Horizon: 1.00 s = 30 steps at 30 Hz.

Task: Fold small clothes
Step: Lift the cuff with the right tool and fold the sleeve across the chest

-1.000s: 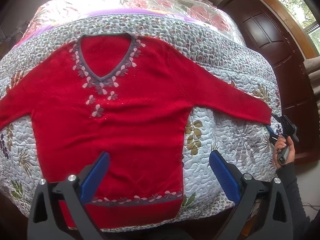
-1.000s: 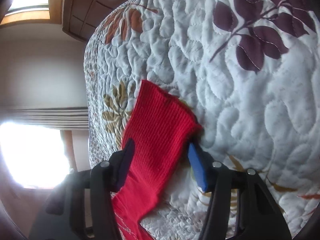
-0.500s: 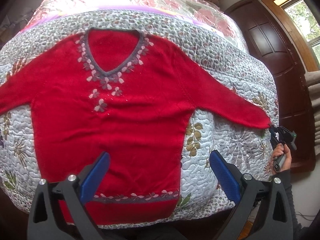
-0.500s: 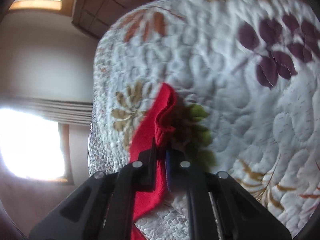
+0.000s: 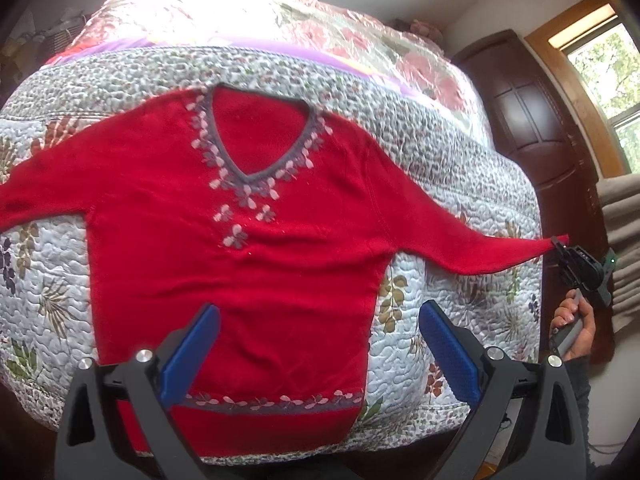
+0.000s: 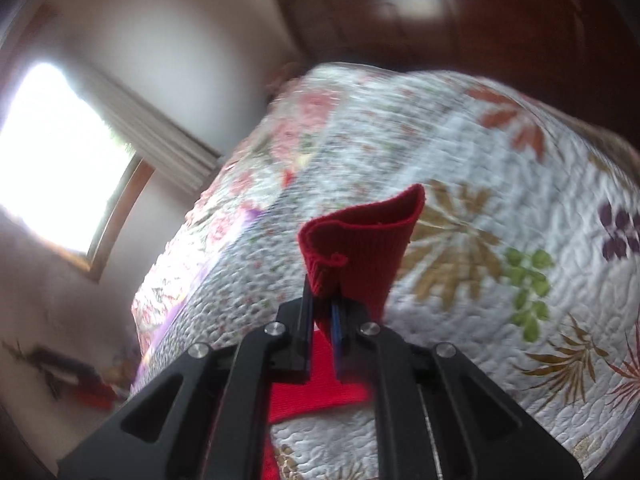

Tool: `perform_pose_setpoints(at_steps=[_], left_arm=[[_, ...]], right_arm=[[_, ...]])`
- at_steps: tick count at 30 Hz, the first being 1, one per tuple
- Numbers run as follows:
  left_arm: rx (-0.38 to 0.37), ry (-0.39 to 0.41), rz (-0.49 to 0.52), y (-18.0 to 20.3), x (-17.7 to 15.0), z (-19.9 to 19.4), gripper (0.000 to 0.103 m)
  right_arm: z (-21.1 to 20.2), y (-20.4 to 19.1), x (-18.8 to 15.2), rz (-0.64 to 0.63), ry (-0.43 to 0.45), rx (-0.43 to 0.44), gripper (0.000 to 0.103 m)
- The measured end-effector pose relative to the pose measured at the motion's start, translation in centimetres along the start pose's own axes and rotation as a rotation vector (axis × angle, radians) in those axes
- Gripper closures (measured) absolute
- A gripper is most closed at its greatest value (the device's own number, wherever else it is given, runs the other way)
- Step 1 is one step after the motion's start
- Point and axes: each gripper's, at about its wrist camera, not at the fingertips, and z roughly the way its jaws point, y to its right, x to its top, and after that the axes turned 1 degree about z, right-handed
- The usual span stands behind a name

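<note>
A red V-neck sweater (image 5: 240, 248) with grey leaf trim lies face up on a quilted bed, both sleeves spread out. My left gripper (image 5: 320, 352) hovers open above the sweater's lower hem, holding nothing. In the left wrist view my right gripper (image 5: 560, 246) is at the bed's right side, shut on the cuff of the right sleeve (image 5: 500, 256), which is lifted off the quilt. In the right wrist view the red cuff (image 6: 360, 248) stands up, pinched in my right gripper (image 6: 322, 312). The left sleeve's end runs out of view.
The quilt (image 5: 460, 184) covers the whole bed and drops off at the near edge. A dark wooden door (image 5: 536, 128) and a window (image 5: 600, 72) stand to the right. A person's hand (image 5: 572, 320) holds the right gripper's handle beside the bed.
My right gripper went from open around the sleeve cuff to shut on it, then lifted the cuff off the quilt and swung upward. The left gripper stayed open and rose slightly.
</note>
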Motion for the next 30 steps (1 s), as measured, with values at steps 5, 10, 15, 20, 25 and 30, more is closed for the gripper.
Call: perform_pose_setpoints(at_steps=[5, 10, 15, 20, 25, 30], left_arm=[[-0.022, 0.021, -0.009, -2.0, 0.7, -1.1, 0.004], [-0.048, 0.042, -0.005, -4.2, 2.0, -2.1, 0.004], [-0.079, 0.057, 0.001, -6.2, 3.5, -2.9, 0.004], [-0.102, 0.05, 0.036, -8.0, 5.3, -3.0, 0.004], [-0.088, 0.024, 0.122, -9.5, 6.9, -2.4, 0.004], [-0.105, -0.017, 0.156, -11.6, 8.3, -0.7, 0.004]], right_arm=[[0.8, -6.8, -1.6, -0.137, -0.007, 0.006, 0.097], [2.8, -12.6, -4.4, -0.236, -0.035, 0.005, 0.097], [5.5, -17.3, -8.2, -0.297, -0.078, 0.004, 0.097], [8.8, -21.5, -12.8, -0.346, -0.142, -0.003, 0.097], [14.1, -24.6, -18.9, -0.411, -0.235, -0.046, 0.097], [20.0, -26.6, -26.0, -0.538, -0.322, -0.144, 0.097]])
